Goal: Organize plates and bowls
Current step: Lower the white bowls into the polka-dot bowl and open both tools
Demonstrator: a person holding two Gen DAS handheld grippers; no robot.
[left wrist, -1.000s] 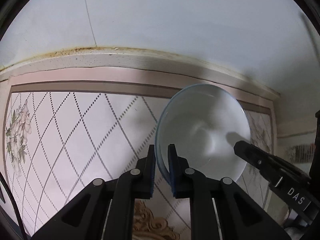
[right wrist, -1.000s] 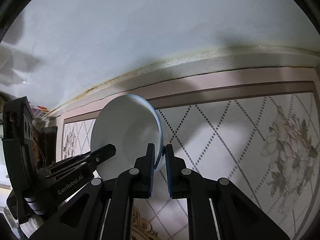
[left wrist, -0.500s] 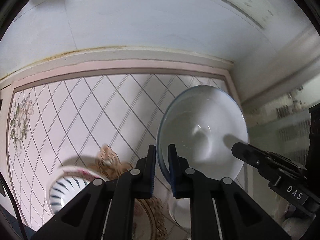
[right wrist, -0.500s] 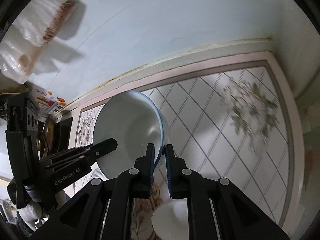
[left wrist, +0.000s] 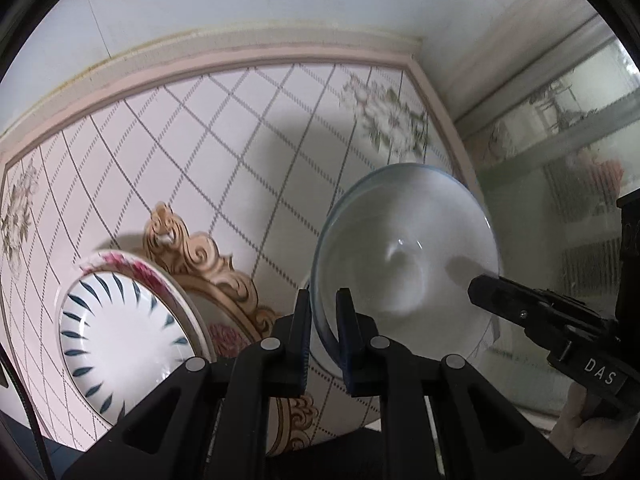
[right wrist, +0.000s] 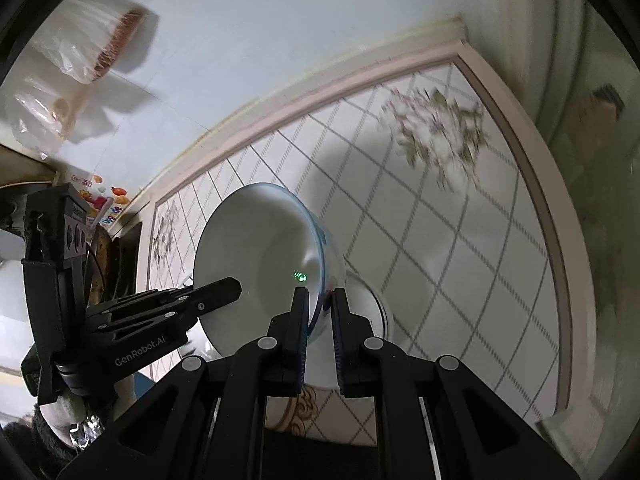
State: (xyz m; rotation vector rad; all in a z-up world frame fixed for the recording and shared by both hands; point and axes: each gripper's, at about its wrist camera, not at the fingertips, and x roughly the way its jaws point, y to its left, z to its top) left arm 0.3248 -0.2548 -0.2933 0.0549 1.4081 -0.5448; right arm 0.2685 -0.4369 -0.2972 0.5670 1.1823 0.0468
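Glossy round white bowl (left wrist: pixel 404 252) above diamond-patterned tabletop (left wrist: pixel 224 168).

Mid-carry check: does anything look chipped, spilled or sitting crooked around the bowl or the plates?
Nothing stands out. The bowl is empty and looks intact, pinched at opposite rims by the left gripper and right gripper. The plate lies flat on the table, with no spill visible.

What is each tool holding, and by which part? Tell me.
Both hold one white bowl by its rim: left tool on one side, right tool on the opposite side.
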